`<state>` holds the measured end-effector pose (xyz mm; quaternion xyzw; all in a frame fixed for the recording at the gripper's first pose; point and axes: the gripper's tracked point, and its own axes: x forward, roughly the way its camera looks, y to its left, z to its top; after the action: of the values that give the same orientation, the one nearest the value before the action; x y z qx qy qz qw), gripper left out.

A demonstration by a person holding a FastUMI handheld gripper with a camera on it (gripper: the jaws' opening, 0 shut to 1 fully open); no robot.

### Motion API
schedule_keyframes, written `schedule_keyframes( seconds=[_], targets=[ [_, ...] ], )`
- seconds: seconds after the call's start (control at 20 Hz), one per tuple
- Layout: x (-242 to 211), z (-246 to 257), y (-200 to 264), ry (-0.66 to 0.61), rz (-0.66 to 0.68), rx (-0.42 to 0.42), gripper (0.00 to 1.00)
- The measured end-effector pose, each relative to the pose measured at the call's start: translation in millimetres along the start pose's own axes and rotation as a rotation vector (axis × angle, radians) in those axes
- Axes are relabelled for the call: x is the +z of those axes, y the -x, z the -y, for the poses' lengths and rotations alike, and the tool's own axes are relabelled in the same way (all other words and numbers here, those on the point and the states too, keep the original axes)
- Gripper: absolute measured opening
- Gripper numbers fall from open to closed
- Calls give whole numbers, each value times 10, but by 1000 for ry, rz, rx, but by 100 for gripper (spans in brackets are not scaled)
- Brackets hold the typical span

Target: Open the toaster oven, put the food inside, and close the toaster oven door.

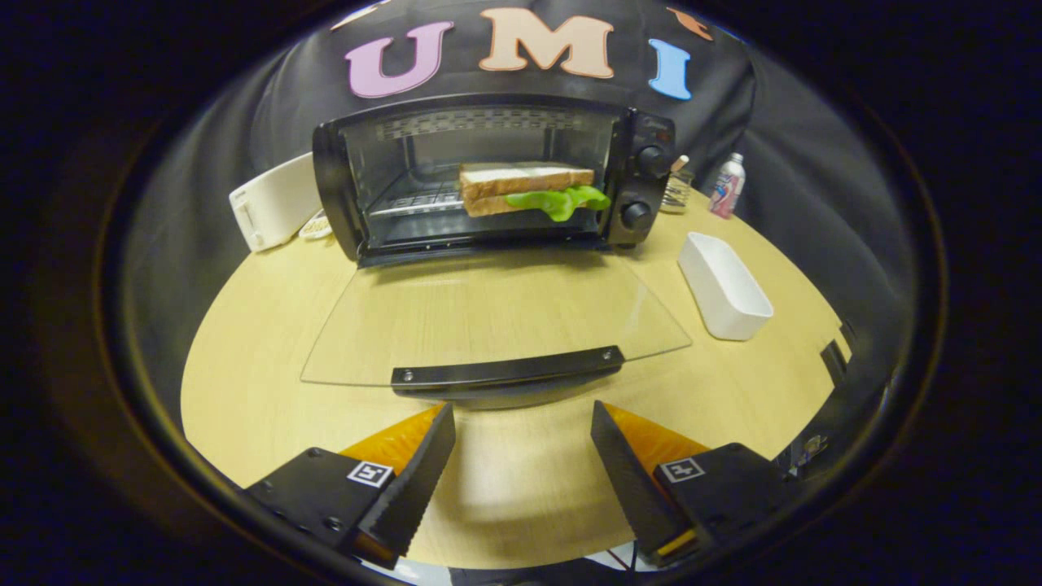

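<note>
1. The gripper (pixel 521 423) has its fingers (pixel 419 472) spread wide apart, gripping nothing, above the near part of the tabletop (pixel 269 342).
2. Just ahead of the fingertips lies the dark handle (pixel 506 369) of the oven door (pixel 488 313); there is a small gap between the tips and the handle.
3. The glass door is folded all the way down, lying flat over the tabletop and reaching from the oven toward the fingers.
4. Beyond the door stands the toaster oven (pixel 492 179), open, with two knobs (pixel 643 187) on its right panel.
5. The sandwich (pixel 529 191), bread with a green leaf hanging out at the right, sits on the rack inside the oven, toward its right side.
6. Right of the door, a white rectangular dish (pixel 724 285) rests on the tabletop.
7. Far right, near the oven's corner, stands a small bottle (pixel 727 185).
8. Left of the oven lies a white box-like object (pixel 273 203).
</note>
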<state>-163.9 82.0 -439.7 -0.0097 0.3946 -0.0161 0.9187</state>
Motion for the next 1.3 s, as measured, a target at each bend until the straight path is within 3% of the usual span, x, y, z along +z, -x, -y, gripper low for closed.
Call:
schedule_keyframes(
  seconds=[0.5, 0.9, 1.3],
  targets=[
    [181, -121, -4, -12, 36, 48, 100],
    [1069, -285, 226, -87, 223, 111, 100],
    [1728, -386, 210, -119, 320, 142, 100]
  ],
)
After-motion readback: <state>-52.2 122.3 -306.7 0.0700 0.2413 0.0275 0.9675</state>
